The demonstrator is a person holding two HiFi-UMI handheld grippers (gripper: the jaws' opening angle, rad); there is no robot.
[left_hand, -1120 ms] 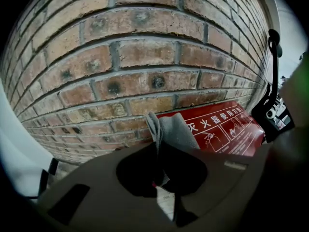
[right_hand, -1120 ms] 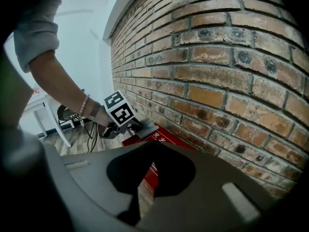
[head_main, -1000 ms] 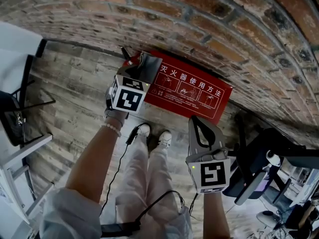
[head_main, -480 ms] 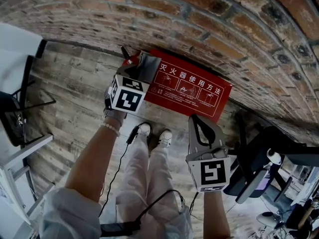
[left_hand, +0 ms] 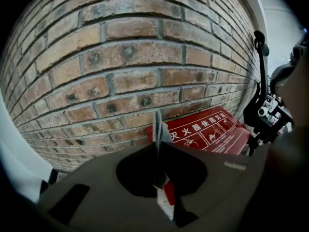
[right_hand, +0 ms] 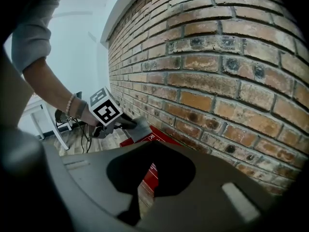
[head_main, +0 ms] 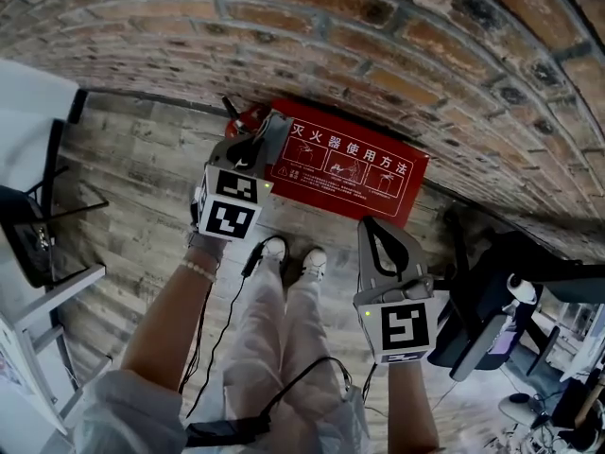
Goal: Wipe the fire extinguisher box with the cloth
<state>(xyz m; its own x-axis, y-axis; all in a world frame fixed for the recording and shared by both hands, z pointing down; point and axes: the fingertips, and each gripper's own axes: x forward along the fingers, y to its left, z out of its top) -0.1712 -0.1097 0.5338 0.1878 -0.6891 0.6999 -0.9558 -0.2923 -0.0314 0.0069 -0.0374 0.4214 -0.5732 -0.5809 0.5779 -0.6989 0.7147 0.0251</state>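
Note:
The red fire extinguisher box (head_main: 352, 166) with white print lies on the floor against the brick wall. My left gripper (head_main: 267, 133) is shut on a grey cloth (head_main: 277, 124), which rests at the box's left end. In the left gripper view the cloth (left_hand: 157, 125) sticks up between the jaws, with the box (left_hand: 208, 133) just behind. My right gripper (head_main: 367, 225) is shut with nothing in it and hangs near the box's front edge, right of the feet. The right gripper view shows the cloth (right_hand: 140, 128) on the box (right_hand: 150, 172).
A brick wall (head_main: 378, 36) runs behind the box. A red extinguisher with a black handle (head_main: 236, 115) stands at the box's left end. The person's shoes (head_main: 293, 256) and a cable are on the wooden floor. Black equipment (head_main: 501, 301) stands right, a white table (head_main: 28, 93) left.
My left gripper with the cloth has shifted a little left and nearer along the box's left end. The right gripper has hardly moved.

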